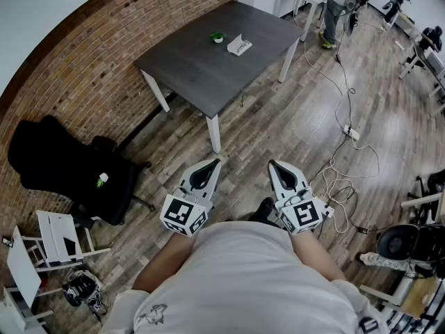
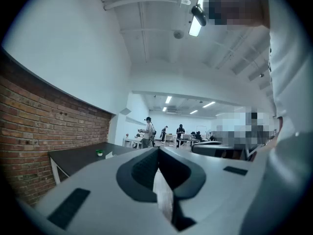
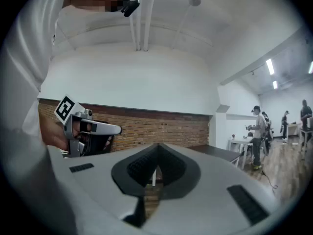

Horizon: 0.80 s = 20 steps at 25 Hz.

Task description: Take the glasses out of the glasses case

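Wooden floor [image 1: 292,124] separates closed, empty left claw [image 1: 215,162] and right claw [image 1: 274,163] from the glasses case [image 1: 239,44] (on a dark table [image 1: 201,68]).

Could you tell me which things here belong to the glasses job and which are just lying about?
Job: probable white glasses case, dark table, left hand-held gripper, right hand-held gripper, both shut.
Lying about: small green object, black office chair, power strip.

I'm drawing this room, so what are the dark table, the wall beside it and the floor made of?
The table looks like dark grey matte board, maybe laminate, with hardly any shine. The wall is bare reddish brick with pale mortar lines. The floor looks like brown wood-grain planks, slightly glossy where light reflects; real wood or vinyl, I can't tell.
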Each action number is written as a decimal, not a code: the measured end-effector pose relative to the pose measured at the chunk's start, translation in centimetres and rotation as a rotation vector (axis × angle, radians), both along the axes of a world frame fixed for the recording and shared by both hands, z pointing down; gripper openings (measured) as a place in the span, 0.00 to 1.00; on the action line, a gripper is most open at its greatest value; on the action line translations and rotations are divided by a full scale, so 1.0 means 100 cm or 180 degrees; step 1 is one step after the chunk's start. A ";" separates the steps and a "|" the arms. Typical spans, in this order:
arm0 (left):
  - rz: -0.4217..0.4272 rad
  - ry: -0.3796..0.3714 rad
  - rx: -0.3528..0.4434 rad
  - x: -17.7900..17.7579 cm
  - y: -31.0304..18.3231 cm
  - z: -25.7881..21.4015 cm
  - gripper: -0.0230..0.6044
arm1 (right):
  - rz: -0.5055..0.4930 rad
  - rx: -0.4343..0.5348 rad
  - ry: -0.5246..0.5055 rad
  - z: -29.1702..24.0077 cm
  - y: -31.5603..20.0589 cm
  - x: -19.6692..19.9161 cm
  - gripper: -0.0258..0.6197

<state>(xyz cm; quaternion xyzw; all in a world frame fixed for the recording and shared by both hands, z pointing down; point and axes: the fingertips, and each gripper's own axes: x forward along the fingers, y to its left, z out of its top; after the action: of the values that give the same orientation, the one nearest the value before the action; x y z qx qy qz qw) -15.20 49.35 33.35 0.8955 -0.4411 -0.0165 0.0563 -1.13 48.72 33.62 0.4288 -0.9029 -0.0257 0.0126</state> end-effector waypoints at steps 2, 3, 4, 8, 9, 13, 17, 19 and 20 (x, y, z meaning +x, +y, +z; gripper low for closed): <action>0.0002 0.0005 -0.0014 0.001 -0.005 0.001 0.05 | -0.0003 -0.0008 0.0004 0.001 -0.005 0.001 0.04; 0.0002 0.0007 -0.0021 0.001 -0.008 0.002 0.05 | -0.0006 -0.0010 0.0007 0.001 -0.008 0.001 0.04; 0.0001 0.0010 -0.0028 0.002 -0.011 0.003 0.05 | -0.0011 -0.0013 0.0009 0.002 -0.011 0.002 0.04; 0.0002 0.0022 -0.0047 0.009 -0.021 0.006 0.05 | -0.0021 -0.0040 0.0024 0.007 -0.020 0.010 0.04; 0.0001 0.0023 -0.0053 0.011 -0.023 0.007 0.05 | -0.0019 -0.0047 0.0025 0.008 -0.022 0.013 0.04; -0.0012 0.0021 -0.0094 0.018 -0.034 0.012 0.05 | -0.0034 -0.0078 0.0019 0.012 -0.033 0.022 0.04; -0.0017 0.0041 -0.0143 0.029 -0.047 0.015 0.05 | -0.0105 -0.0102 0.0047 0.015 -0.047 0.030 0.04; -0.0024 0.0039 -0.0168 0.035 -0.054 0.018 0.05 | -0.0207 -0.0121 0.0052 0.017 -0.054 0.033 0.05; -0.0035 0.0038 -0.0180 0.038 -0.058 0.020 0.05 | -0.0288 -0.0126 0.0051 0.018 -0.057 0.033 0.05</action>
<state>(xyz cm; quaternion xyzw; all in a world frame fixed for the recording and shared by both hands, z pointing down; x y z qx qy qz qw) -11.44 43.56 35.37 0.8910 -0.4460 -0.0097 0.0842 2.19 43.03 35.43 0.3869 -0.9216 -0.0118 0.0271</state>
